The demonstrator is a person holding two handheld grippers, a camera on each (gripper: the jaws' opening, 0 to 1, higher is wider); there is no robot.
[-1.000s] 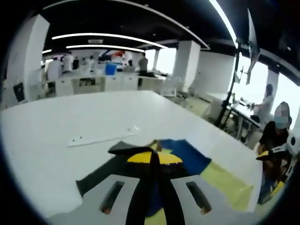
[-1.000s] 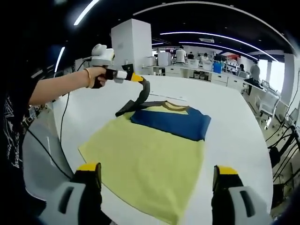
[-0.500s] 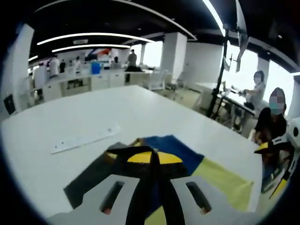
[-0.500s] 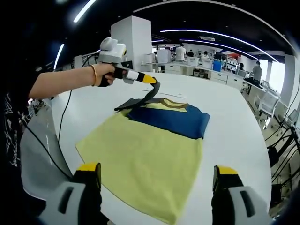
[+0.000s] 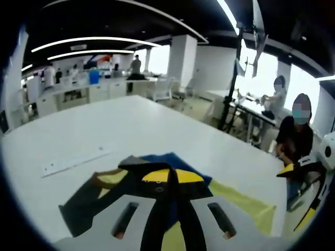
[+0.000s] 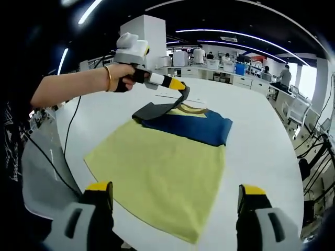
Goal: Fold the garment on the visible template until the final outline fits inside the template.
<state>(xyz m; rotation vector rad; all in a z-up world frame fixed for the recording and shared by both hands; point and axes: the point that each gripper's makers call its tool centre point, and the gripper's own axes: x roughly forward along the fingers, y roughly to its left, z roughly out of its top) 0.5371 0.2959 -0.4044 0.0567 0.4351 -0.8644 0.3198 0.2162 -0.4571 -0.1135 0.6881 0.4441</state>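
A yellow T-shirt [image 6: 157,180] with a blue chest band [image 6: 189,127] lies flat on the white table [image 6: 251,151], collar far from me. Its dark grey sleeve [image 6: 157,109] is lifted off the table, pinched in my left gripper [image 6: 180,88], which a hand holds above the shirt's far left shoulder. In the left gripper view the jaws are shut on that dark sleeve [image 5: 170,180], with the shirt's blue and yellow [image 5: 230,196] beneath. My right gripper [image 6: 175,194] stands open at the near hem, nothing between its fingers [image 6: 99,189].
A white strip [image 5: 73,161] lies on the table beyond the collar. A person sits at the table's right side [image 5: 293,136] in the left gripper view. Desks and people fill the room's far end. A cable [image 6: 52,162] hangs along the table's left edge.
My left gripper has carried the grey sleeve to the right, over the collar and toward the blue band. The right gripper has stayed open at the hem.
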